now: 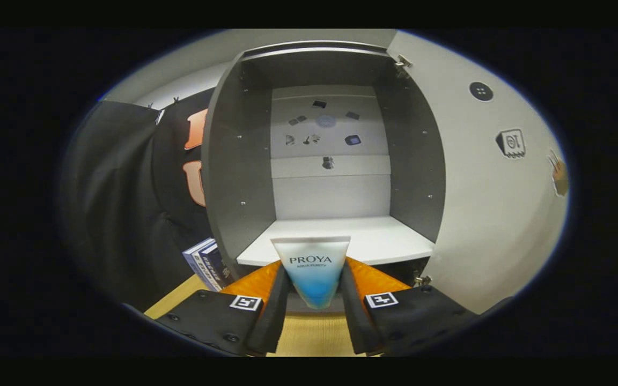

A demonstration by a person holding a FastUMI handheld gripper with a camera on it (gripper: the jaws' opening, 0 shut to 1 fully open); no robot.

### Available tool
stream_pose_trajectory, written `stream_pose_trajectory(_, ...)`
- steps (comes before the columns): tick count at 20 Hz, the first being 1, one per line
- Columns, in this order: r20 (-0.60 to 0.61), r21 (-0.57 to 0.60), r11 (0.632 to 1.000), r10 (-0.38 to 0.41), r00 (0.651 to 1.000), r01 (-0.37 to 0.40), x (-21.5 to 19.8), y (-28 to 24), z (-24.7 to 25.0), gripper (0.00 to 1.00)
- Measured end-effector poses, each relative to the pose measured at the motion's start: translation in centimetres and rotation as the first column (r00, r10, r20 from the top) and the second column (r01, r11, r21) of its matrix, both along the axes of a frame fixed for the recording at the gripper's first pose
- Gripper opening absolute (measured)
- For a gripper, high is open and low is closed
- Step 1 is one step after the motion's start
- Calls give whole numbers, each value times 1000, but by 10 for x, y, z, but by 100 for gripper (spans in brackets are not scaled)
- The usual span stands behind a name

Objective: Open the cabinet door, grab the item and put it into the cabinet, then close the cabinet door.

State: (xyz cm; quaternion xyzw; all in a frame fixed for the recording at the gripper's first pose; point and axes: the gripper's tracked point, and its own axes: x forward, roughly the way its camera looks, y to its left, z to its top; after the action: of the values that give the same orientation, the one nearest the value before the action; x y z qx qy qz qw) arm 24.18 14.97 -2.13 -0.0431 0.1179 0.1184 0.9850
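My gripper (pixel 313 279) is shut on a white-and-blue tube (pixel 312 268), which stands upright between the two fingers with its flat crimped end up. Just beyond the tube is the open cabinet (pixel 234 161), dark grey inside with a pale back panel. Its white shelf (pixel 379 241) lies right behind the tube's top edge. The cabinet door (pixel 480 203) is swung wide open to the right of the fingers, with hinges at its top and bottom corners. Small stickers dot the back panel.
A blue-and-white book (pixel 204 264) leans against the cabinet's lower left corner. A wooden tabletop (pixel 309 332) lies under the fingers. Stickers and a round dark button sit on the inner face of the door.
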Motion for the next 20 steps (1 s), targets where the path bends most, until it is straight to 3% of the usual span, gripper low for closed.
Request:
stream_pose_trajectory(5, 24, -30, 999, -36, 999, 37, 64, 8, 29, 56)
stream_pose_trajectory(11, -40, -74, 993, -99, 994, 96, 129, 0, 7, 57)
stream_pose_trajectory(20, -94, -73, 988, -140, 986, 134, 151, -12, -14, 57)
